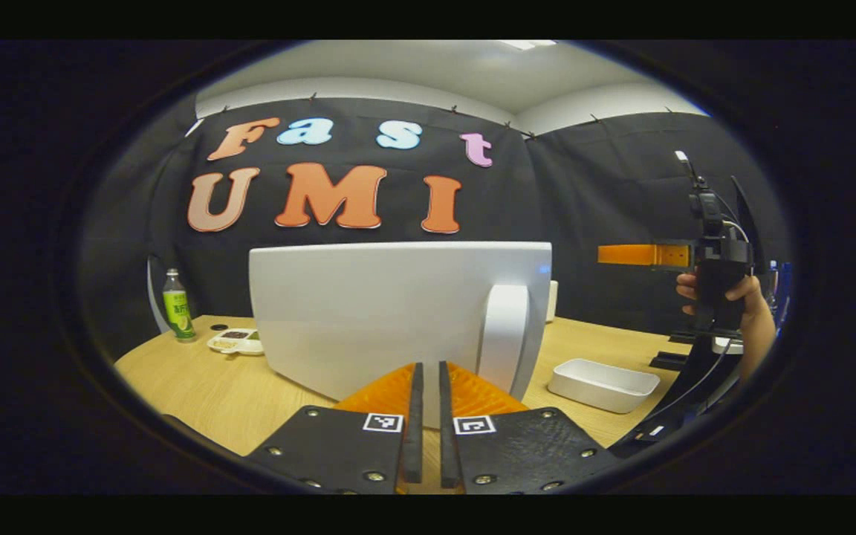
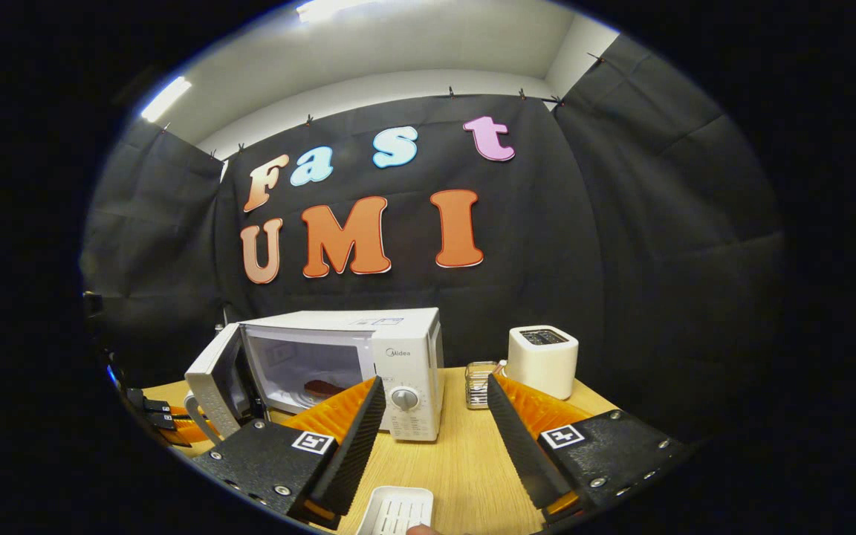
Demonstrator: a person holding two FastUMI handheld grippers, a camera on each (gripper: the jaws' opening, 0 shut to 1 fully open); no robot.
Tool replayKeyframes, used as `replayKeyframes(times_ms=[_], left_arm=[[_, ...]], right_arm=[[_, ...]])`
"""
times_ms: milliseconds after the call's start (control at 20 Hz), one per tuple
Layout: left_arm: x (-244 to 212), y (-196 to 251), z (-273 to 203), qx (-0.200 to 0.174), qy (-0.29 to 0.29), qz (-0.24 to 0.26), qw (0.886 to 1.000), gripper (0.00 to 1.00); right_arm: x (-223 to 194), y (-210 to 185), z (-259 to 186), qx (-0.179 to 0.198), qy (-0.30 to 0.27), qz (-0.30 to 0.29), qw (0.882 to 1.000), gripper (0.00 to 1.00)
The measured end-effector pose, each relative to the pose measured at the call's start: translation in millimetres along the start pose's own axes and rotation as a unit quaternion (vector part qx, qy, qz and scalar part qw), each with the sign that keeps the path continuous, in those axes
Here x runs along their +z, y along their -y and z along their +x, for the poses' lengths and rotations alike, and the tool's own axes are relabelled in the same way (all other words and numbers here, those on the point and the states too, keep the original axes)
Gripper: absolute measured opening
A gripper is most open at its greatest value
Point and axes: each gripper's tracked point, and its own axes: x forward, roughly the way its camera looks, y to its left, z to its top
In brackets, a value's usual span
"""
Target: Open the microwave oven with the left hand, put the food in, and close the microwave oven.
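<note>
In the left gripper view a green-labelled plastic bottle and a small white snack plate sit far left on the pale wooden tabletop; the left tongs are nearly closed, empty, just before the open white microwave door, with a white rectangular tray further right. In the right gripper view the white microwave oven stands open, dark red food inside; the right tongs gape wide, empty, near a white toaster
</note>
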Motion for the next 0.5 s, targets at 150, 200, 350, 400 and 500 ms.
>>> replayKeyframes(times_ms=[150, 200, 350, 400, 500], left_arm=[[2, 11, 22, -0.006, 0.001, -0.001, 1.0, 0.1], [4, 14, 29, -0.007, 0.003, -0.001, 1.0, 0.1], [2, 18, 50, -0.002, -0.005, 0.012, 1.0, 0.07], [2, 18, 58, 0.004, -0.007, 0.013, 1.0, 0.07], [-3, 18, 70, 0.012, -0.018, 0.002, 1.0, 0.04]], right_arm=[[0, 8, -8, -0.01, 0.003, -0.021, 1.0, 0.86], [-1, 11, -10, -0.013, 0.002, -0.028, 1.0, 0.86], [0, 16, -14, -0.018, 0.004, -0.04, 0.999, 0.86], [2, 17, -15, -0.019, 0.005, -0.041, 0.999, 0.86], [7, 19, -18, -0.02, 0.011, -0.037, 0.999, 0.86]])
